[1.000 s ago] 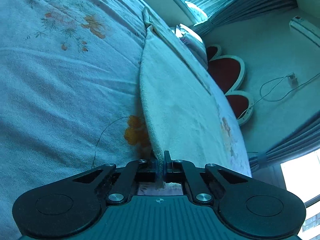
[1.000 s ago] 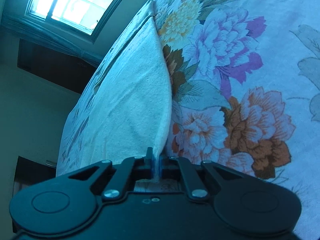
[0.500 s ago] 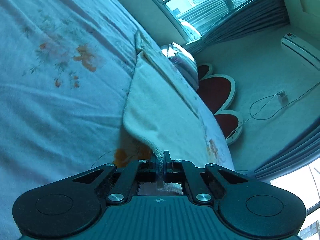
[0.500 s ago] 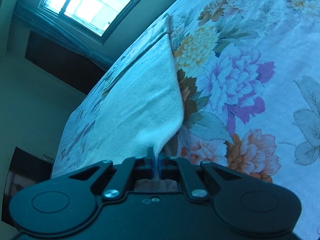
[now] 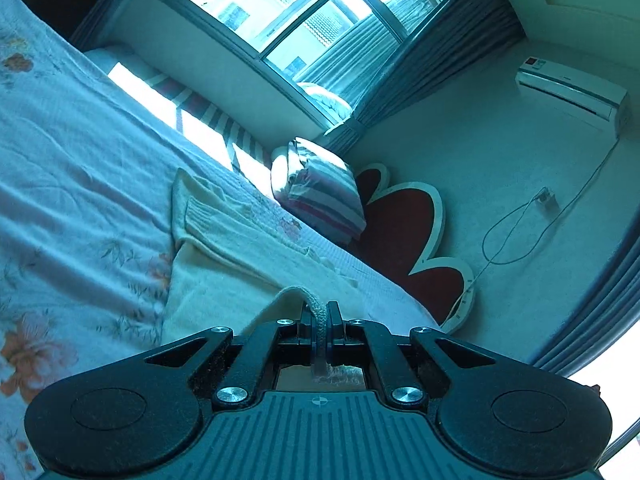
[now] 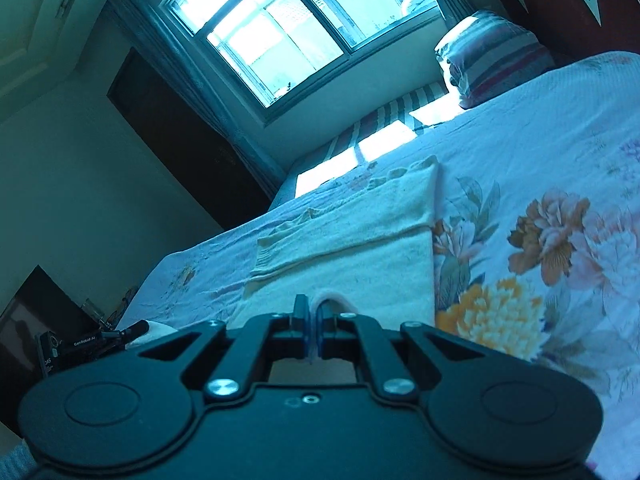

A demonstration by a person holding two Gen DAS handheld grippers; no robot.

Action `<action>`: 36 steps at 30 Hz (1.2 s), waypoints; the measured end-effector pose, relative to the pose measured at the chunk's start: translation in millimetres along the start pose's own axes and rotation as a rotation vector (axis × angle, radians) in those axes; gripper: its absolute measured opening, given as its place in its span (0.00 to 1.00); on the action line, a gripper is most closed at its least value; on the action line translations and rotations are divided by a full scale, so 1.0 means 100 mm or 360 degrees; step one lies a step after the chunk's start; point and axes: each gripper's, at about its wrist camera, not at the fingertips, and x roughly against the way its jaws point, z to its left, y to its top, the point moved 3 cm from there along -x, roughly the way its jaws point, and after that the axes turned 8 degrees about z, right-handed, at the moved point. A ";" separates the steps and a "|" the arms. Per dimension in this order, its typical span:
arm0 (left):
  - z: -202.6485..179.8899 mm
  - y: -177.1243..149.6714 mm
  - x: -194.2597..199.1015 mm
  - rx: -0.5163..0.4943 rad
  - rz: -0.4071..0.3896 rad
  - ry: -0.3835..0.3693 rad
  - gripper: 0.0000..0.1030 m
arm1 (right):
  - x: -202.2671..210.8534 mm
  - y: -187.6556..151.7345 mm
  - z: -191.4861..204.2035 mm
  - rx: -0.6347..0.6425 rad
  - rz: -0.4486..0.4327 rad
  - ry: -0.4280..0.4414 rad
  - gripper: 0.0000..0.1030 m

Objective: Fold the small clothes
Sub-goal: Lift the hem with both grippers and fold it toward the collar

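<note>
A cream knitted garment (image 5: 224,256) lies spread on the floral bedsheet (image 5: 72,184), with a sleeve folded across its far part. My left gripper (image 5: 320,316) is shut on its ribbed near hem, which curls up over the jaws. In the right wrist view the same garment (image 6: 360,248) lies ahead, its sleeve folded across. My right gripper (image 6: 312,316) is shut on the other near corner of the hem, held low just above the garment.
A striped pillow (image 5: 320,196) sits at the head of the bed and also shows in the right wrist view (image 6: 492,56). A red heart-shaped headboard (image 5: 404,236) stands behind it. The window (image 6: 280,28) is beyond the bed's far edge. Floral bedsheet (image 6: 540,240) stretches to the right.
Both grippers have swung up and forward with the hem, carrying it over the garment toward the far end. The views now tilt up to the window instead of down at the sheet.
</note>
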 end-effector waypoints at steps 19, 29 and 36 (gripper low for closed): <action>0.68 1.23 -1.72 0.0034 0.0042 0.0177 0.04 | -1.62 1.42 -0.88 0.0016 0.0123 -0.0034 0.05; 1.13 1.31 -2.36 0.0114 0.0183 0.0294 0.04 | -2.38 1.63 -1.43 -0.0207 0.0253 -0.0035 0.06; 1.20 1.44 -2.36 0.0105 0.0159 0.0329 0.10 | -2.35 1.76 -1.63 -0.0338 0.0129 -0.0031 0.29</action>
